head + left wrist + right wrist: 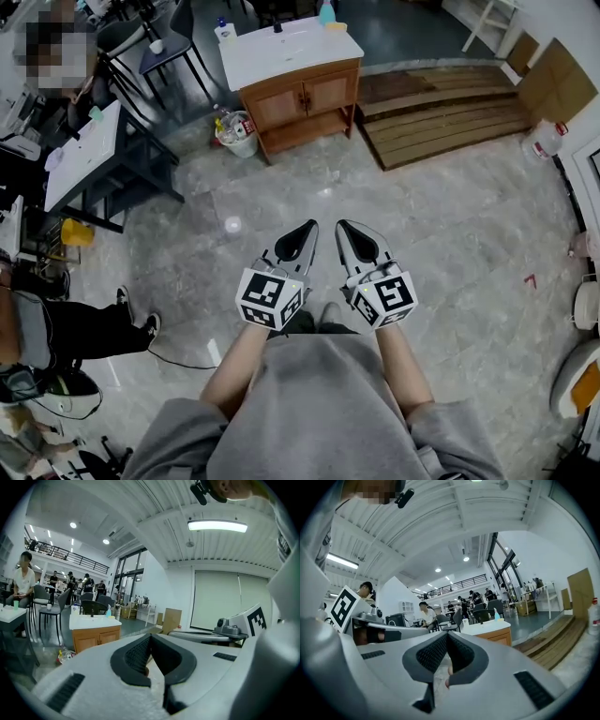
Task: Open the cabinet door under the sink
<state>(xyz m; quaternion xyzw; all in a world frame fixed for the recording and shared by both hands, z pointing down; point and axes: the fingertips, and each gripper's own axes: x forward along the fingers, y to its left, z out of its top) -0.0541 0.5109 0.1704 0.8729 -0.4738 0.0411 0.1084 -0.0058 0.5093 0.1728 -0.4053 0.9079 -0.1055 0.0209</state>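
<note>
The sink cabinet stands far across the floor, with a white top and two shut wooden doors below it. It also shows small in the left gripper view as the cabinet and in the right gripper view as the cabinet. My left gripper and right gripper are held side by side in front of my body, well short of the cabinet. Both are shut with nothing between the pads, as seen at the left gripper and the right gripper.
A white bucket of bottles sits at the cabinet's left. A wooden stepped platform lies to its right. A white-topped table with dark legs and chairs stand at the left, where a person sits. A cable runs over the marble floor.
</note>
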